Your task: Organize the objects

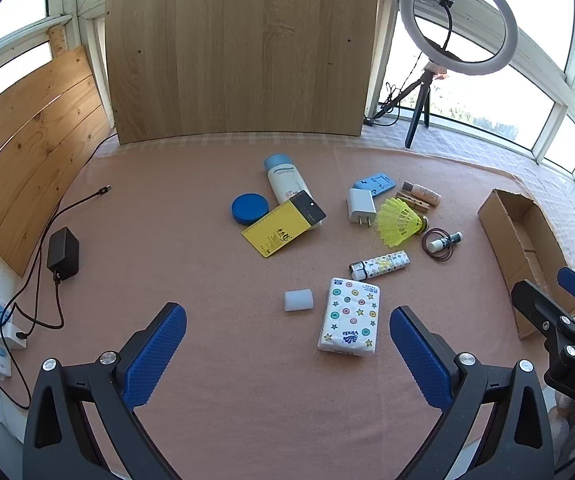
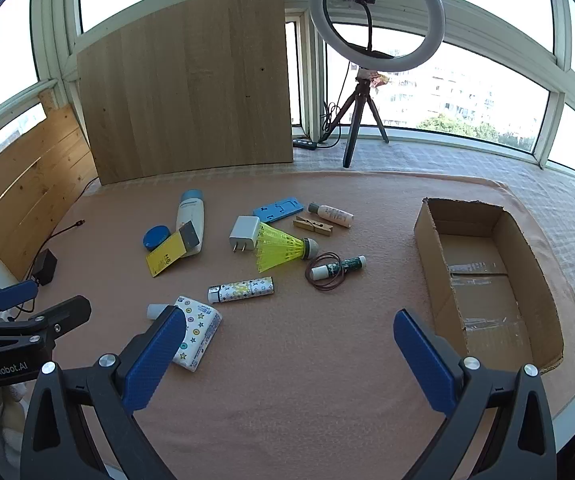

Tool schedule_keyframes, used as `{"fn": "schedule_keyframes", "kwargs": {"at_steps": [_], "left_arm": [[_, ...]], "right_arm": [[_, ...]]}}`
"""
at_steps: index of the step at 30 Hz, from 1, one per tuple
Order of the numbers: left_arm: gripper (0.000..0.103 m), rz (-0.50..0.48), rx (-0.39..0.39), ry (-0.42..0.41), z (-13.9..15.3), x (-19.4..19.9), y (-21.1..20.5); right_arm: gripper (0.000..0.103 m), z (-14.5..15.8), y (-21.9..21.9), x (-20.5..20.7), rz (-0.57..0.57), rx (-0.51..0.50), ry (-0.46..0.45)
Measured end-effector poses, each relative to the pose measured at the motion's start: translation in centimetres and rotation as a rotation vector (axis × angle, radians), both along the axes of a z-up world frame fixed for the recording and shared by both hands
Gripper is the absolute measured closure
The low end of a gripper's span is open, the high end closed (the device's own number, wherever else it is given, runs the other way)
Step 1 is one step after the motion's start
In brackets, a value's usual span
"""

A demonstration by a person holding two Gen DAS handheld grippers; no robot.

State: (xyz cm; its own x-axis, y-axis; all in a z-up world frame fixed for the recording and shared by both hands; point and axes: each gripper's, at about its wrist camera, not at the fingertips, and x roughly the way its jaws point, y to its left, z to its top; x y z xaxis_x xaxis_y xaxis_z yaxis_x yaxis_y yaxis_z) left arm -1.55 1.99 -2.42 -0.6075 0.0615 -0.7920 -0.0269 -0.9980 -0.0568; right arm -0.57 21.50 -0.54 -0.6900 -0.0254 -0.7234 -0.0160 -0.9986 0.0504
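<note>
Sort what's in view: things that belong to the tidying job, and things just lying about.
Job:
cardboard box
tissue pack
shuttlecock
white charger plug
yellow notepad
lotion bottle
blue tin
clothespin

Lying about:
ring light
black power adapter
wooden board

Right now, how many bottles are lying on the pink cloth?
2. The big white bottle with a blue cap lies beside the yellow notepad; the small bottle lies behind the wooden clothespin. None looks hidden.

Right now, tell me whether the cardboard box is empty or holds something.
Empty. The right wrist view looks into the cardboard box and shows only its bare taped floor; every loose item lies outside on the cloth.
</note>
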Motion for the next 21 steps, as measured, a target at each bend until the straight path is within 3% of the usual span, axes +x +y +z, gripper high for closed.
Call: {"fn": "schedule_keyframes", "kwargs": {"at_steps": [21], "left_arm": [[0.0,-0.011,-0.004,-0.009,-0.22,-0.33,0.3]], "right_arm": [[0.0,-0.45,0.11,-0.25,0.004,0.002,-0.004]]}}
